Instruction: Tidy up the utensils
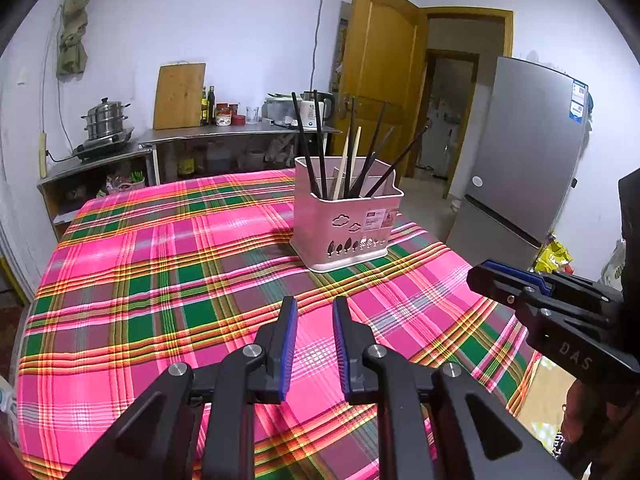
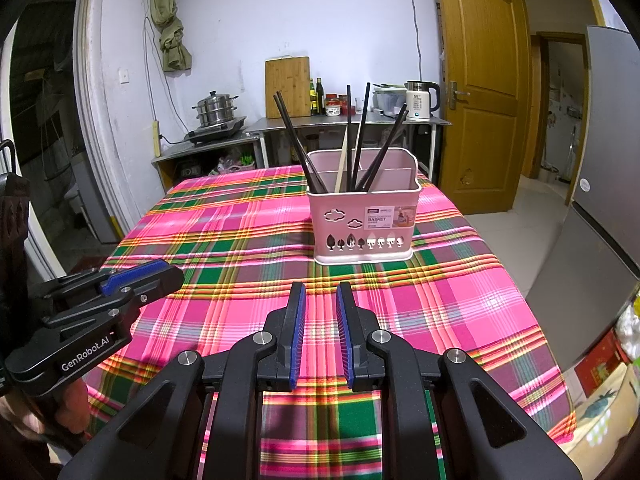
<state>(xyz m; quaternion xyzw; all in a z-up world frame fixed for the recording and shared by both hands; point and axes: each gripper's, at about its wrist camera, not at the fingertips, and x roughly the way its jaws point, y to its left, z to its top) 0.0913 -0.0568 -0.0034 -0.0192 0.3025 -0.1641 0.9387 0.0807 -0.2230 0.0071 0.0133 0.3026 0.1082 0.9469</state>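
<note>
A pink utensil basket point(image 1: 348, 232) point(image 2: 362, 224) stands on the plaid-covered table point(image 1: 160, 280) point(image 2: 240, 240) toward its far right. Several black chopsticks point(image 1: 308, 148) point(image 2: 292, 140) and a pale wooden one point(image 1: 346, 164) point(image 2: 342, 164) stick up from it. My left gripper point(image 1: 314, 302) hovers over the cloth short of the basket, open, with nothing between its blue pads. My right gripper point(image 2: 321, 288) hangs beside it, also open and empty. Each gripper shows at the edge of the other's view: the right one point(image 1: 486, 272), the left one point(image 2: 172, 274).
A steel counter point(image 2: 352, 122) against the back wall carries a cutting board point(image 2: 287, 86), bottles, a kettle point(image 2: 420, 100) and a steamer pot point(image 2: 216, 110). A grey fridge point(image 1: 528, 152) stands right of the table, beside an open wooden door point(image 1: 380, 60).
</note>
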